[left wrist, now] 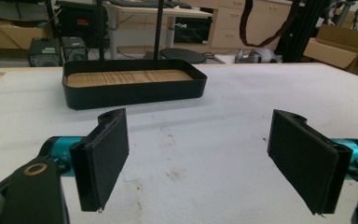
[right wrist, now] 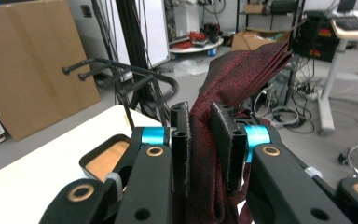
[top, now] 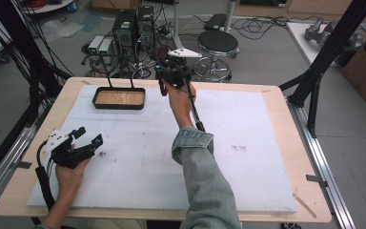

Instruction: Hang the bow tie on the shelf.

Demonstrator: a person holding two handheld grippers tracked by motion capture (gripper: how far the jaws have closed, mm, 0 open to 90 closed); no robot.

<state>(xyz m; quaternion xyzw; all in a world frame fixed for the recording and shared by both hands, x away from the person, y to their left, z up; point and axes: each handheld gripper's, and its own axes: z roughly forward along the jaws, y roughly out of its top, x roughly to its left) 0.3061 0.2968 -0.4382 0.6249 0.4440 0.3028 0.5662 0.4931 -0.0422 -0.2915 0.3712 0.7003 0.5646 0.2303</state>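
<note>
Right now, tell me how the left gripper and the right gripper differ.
The left gripper is open with nothing between its jaws; the right gripper is shut on a dark red cloth. In the high view the left gripper sits low over the white mat at the near left, while the right gripper is raised near the table's far edge, beside the black tray. Both have black jaws and teal fittings.

We see a light wooden table (top: 286, 143) whose top is almost wholly covered by a white mat (top: 248, 181), marked with a few small dark smudges. Near the far left corner of that mat sits a shallow black tray (top: 119, 98) with a wood-grain bottom, two thin black rods rising from its far rim.
</note>
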